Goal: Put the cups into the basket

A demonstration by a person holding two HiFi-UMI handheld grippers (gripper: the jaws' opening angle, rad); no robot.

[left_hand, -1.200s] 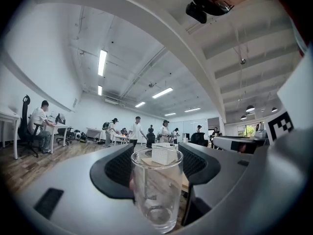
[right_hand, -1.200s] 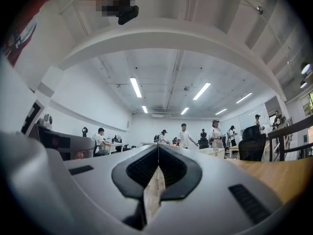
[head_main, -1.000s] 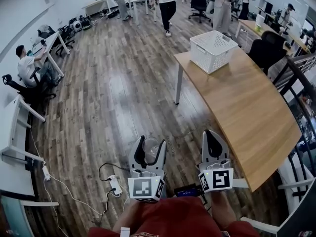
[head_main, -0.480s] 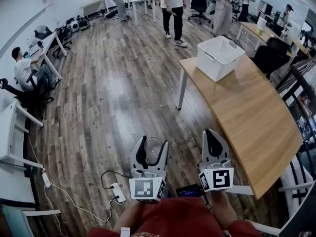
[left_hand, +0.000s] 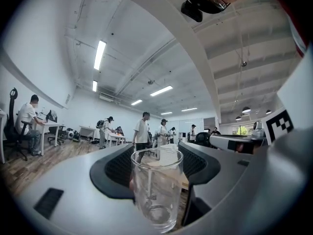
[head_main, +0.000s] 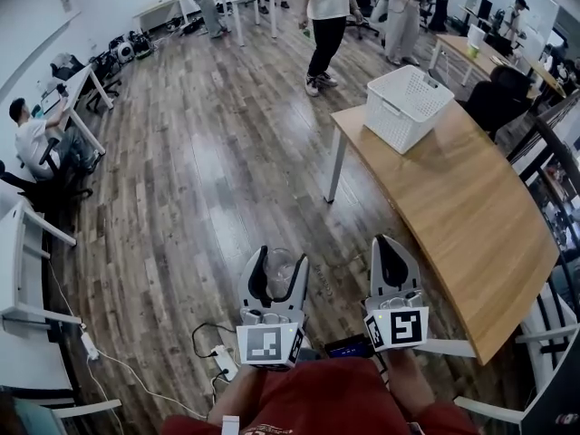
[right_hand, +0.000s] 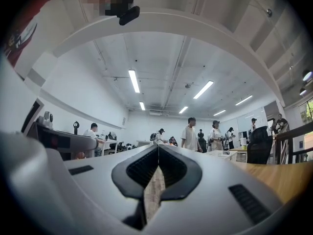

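Observation:
My left gripper (head_main: pixel 278 259) is shut on a clear glass cup (head_main: pixel 277 275), which stands upright between the dark pads (left_hand: pixel 117 173) in the left gripper view, cup (left_hand: pixel 156 190). To its right my right gripper (head_main: pixel 386 243) is shut, its jaws meeting with nothing between them, as the right gripper view (right_hand: pixel 157 148) shows. Both are held over the wooden floor, short of the table. The white slatted basket (head_main: pixel 408 107) sits on the far end of the long wooden table (head_main: pixel 453 216), ahead and to the right. The basket (right_hand: pixel 220 154) also shows small in the right gripper view.
A power strip (head_main: pixel 223 362) with cables lies on the floor at the lower left. A person in a white shirt (head_main: pixel 326 7) stands near the table's far corner, others behind. A black office chair (head_main: pixel 497 93) stands by the basket. White desks and a seated person (head_main: pixel 32 139) line the left wall.
The whole view has advanced across the floor toward the table. Both grippers keep their pose, the cup still held. The person in the white shirt has stepped closer to the table's far corner.

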